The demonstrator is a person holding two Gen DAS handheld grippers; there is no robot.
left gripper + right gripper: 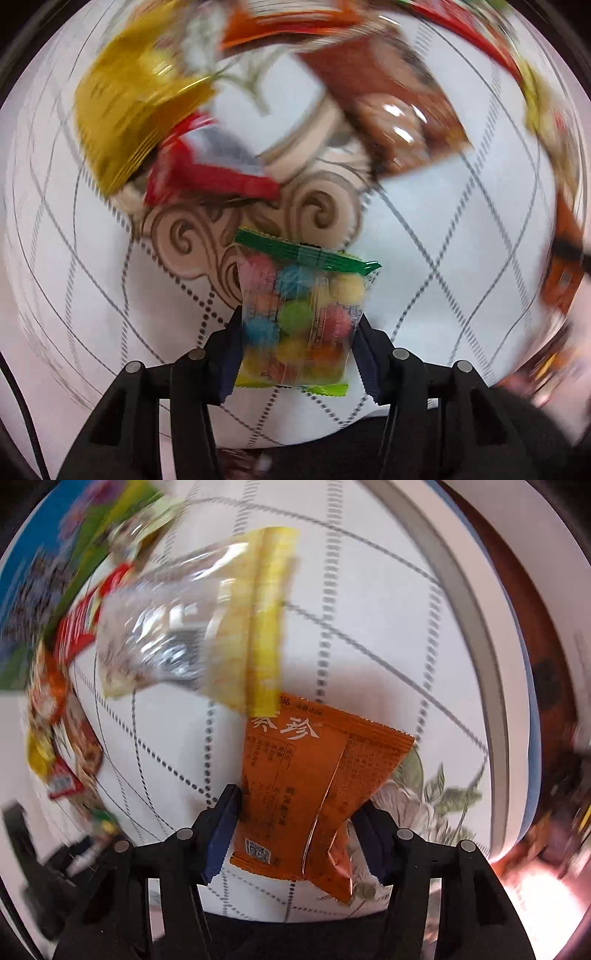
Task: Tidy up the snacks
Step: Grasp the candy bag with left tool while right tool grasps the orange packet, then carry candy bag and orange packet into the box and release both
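In the left wrist view a clear bag of coloured candy balls (pixel 299 314) with a green top seal lies on the white patterned tablecloth (pixel 461 258). My left gripper (pixel 300 316) points down over it, both pads pressed against the bag's sides. In the right wrist view an orange snack packet (pixel 314 775) with white lettering lies on the same cloth. My right gripper (pixel 299 797) is shut on its lower half, and the foil is creased at the right pad.
Blurred gold (pixel 136 99), red (pixel 207 173) and brown (pixel 391 110) packets lie beyond the candy bag. A clear packet with a yellow band (pixel 207 620) touches the orange one. Several snacks (pixel 55 738) and a green-blue pack (pixel 44 572) sit left. The table edge (pixel 480 664) runs on the right.
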